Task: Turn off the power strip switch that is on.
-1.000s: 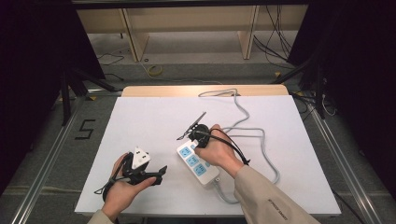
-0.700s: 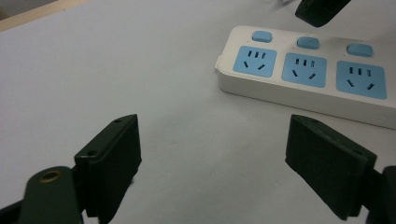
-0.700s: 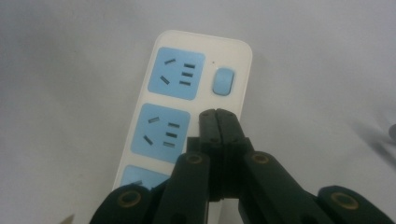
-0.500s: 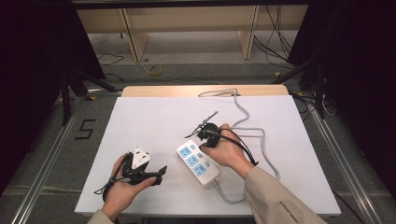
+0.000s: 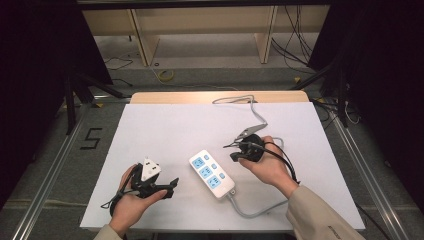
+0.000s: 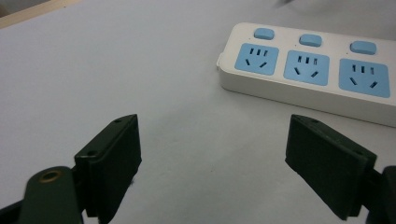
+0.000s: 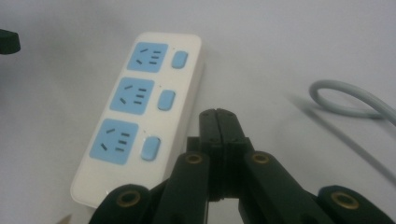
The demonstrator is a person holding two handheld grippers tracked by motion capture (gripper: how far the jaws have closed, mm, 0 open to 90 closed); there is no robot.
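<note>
A white power strip [image 5: 212,173] with three blue sockets lies slantwise on the white table top [image 5: 165,130]. Its grey cable [image 5: 250,212] leaves its near end. My left gripper [image 5: 169,185] rests at the front left and points right at the strip. In the left gripper view it [image 6: 212,135] is open over bare table, with the strip [image 6: 308,70] ahead on the right. My right gripper [image 5: 231,146] is just right of the strip and apart from it. In the right gripper view it [image 7: 217,114] is shut on nothing, with the strip [image 7: 140,112] to its left.
The grey cable [image 5: 257,117] also runs to the back right and curls near the table's wooden far edge [image 5: 215,96]. In the right gripper view the cable [image 7: 345,100] lies at the right. Wooden shelving [image 5: 200,30] and loose wires stand behind the table.
My right hand has moved to the right, from over the power strip to beside it, with its jaws still shut. The left hand and the strip have stayed where they were.
</note>
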